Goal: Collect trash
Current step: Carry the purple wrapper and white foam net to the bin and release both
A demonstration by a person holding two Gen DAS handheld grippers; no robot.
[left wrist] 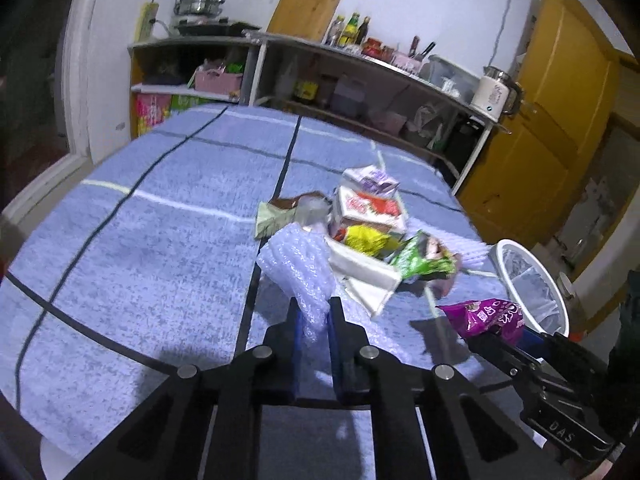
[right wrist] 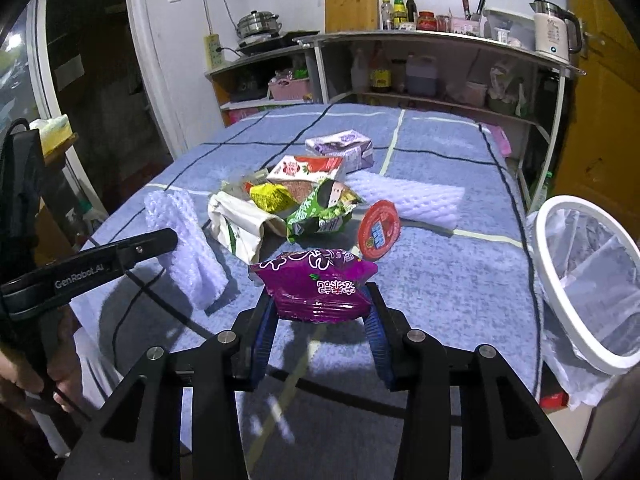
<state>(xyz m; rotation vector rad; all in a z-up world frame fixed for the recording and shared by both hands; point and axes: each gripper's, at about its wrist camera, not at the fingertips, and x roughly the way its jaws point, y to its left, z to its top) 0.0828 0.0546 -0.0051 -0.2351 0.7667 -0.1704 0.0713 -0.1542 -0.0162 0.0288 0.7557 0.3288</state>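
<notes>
Your left hand-held gripper (left wrist: 313,312) is clamped on a piece of white foam netting (left wrist: 298,268), its blue pads pressing the lower end while the rest of the netting stands up and forward from the jaws; in the right wrist view that same netting (right wrist: 184,240) hangs off the gripper's black finger (right wrist: 148,246) at the left, above the blue checked cloth of the tabletop (right wrist: 440,280). Your right hand-held gripper (right wrist: 318,314) grips a purple snack wrapper (right wrist: 314,284), with the pads closed on its two lower corners and the packet held flat just above the cloth. The rest of the trash lies in a loose heap near the middle of the tabletop: a crumpled white paper bag (right wrist: 240,220), a yellow wrapper (right wrist: 270,196), a green snack packet (right wrist: 320,212), a red and white carton (right wrist: 306,168) and, behind it, a purple and white carton (right wrist: 340,146). A round red lid (right wrist: 378,230) lies just to the right of the green packet, and a second piece of white foam netting (right wrist: 412,196) lies beyond it. A white-rimmed bin (right wrist: 560,292) lined with a clear bag stands off the right edge of the tabletop, beside your right gripper.
</notes>
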